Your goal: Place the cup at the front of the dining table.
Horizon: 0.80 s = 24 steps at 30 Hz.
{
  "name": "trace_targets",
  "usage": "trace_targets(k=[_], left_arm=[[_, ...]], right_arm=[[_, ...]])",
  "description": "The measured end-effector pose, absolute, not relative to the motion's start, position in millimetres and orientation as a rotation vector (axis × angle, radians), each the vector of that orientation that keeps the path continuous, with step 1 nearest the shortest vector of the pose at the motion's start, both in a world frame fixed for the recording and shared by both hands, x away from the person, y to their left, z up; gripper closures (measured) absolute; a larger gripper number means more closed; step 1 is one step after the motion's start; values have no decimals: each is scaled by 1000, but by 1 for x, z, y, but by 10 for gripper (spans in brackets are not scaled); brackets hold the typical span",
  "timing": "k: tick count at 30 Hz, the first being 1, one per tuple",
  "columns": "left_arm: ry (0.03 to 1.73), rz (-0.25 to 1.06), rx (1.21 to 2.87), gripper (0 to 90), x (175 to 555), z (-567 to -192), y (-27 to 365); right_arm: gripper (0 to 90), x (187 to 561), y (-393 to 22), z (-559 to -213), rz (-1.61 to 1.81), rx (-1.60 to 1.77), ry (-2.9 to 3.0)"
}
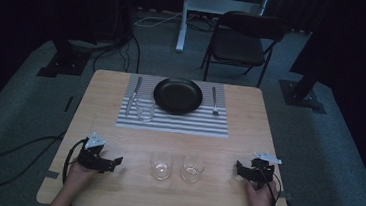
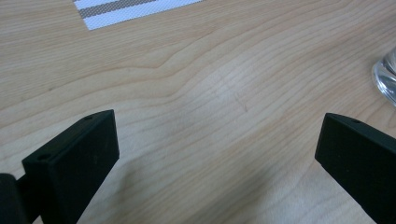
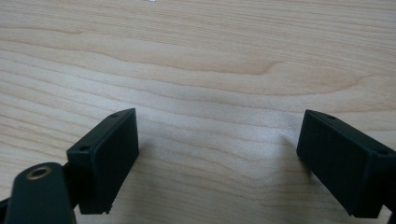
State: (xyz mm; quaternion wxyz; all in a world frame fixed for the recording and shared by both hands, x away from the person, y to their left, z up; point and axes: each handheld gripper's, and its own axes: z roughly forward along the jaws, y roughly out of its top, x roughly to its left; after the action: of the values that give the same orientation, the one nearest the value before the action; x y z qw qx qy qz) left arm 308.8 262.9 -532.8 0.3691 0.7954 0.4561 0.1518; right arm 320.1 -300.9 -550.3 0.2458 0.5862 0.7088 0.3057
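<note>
The place setting looks partly laid: on the striped mat (image 1: 179,123) at the far side sit a black plate (image 1: 177,95), a knife (image 1: 133,96) on its left, a fork (image 1: 214,102) on its right, and one glass (image 1: 145,108) near the knife. Two more glasses (image 1: 161,165) (image 1: 193,168) stand side by side near the table's (image 1: 113,187) near edge, untouched. The left gripper (image 1: 115,162) and right gripper (image 1: 239,168) rest on the wood either side of them, jaws spread, holding nothing. Moving these glasses probably remains.
</note>
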Motion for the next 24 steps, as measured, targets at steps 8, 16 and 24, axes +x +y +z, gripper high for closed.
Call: trace_targets(k=[8,16,24], left_arm=[[1193,399,2049,1,300,-535,276],[1219,420,2038,1,293,-536,287],[1267,453,2025,1,281,-536,304]], right_arm=[[123,320,-301,-550,834,1600,1934],[123,320,-301,-550,834,1599,1934],[123,320,-301,-550,834,1601,1933]])
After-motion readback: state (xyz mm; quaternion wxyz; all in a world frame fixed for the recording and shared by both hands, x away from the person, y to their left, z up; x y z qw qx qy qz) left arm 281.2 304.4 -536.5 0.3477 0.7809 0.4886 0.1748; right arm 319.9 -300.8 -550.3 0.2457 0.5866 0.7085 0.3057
